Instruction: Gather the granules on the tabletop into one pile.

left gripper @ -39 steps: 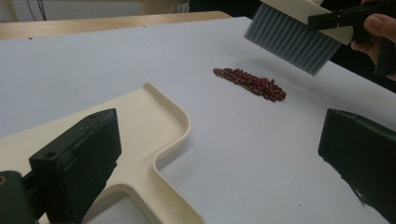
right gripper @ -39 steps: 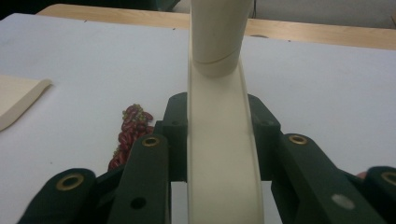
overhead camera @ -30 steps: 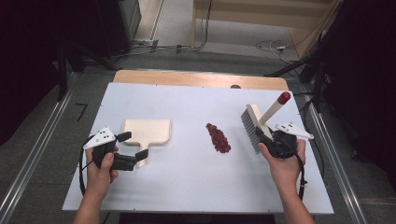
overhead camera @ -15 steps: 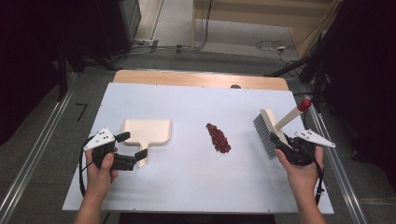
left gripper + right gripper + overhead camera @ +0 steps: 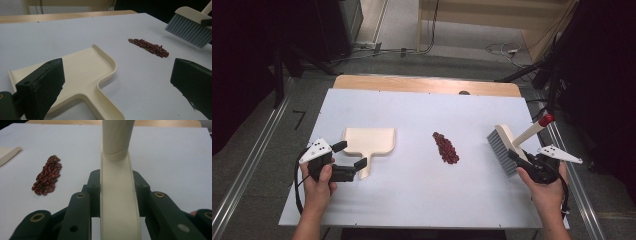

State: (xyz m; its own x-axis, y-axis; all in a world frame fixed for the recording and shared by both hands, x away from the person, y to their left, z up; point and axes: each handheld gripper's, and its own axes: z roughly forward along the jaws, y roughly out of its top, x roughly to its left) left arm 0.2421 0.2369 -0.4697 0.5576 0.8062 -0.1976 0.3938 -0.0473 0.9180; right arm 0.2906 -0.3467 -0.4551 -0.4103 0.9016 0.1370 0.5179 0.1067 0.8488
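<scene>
A cream dustpan (image 5: 369, 141) (image 5: 85, 72) lies flat at the left of the white table, its handle pointing toward the person. My left gripper (image 5: 349, 156) (image 5: 117, 67) is open, its jaws standing wide on either side of that handle without touching it. A small pile of red beans (image 5: 446, 148) (image 5: 150, 47) (image 5: 47, 176) lies mid-table. My right gripper (image 5: 524, 160) (image 5: 117, 192) is shut on the cream handle of a brush (image 5: 502, 147) (image 5: 190, 27). The brush's grey bristles hang above the table's right side, well right of the beans. Its red-tipped handle end (image 5: 546, 120) points up and right.
The white table top (image 5: 412, 200) has a wooden strip (image 5: 427, 85) along its far edge. Metal rails (image 5: 247, 170) run along both sides of the table. Cables lie on the floor (image 5: 452, 35) beyond it, with dark equipment at the back left.
My right gripper has carried the brush to the right and slightly down, away from the beans toward the table's right edge. The left gripper and the dustpan have stayed put.
</scene>
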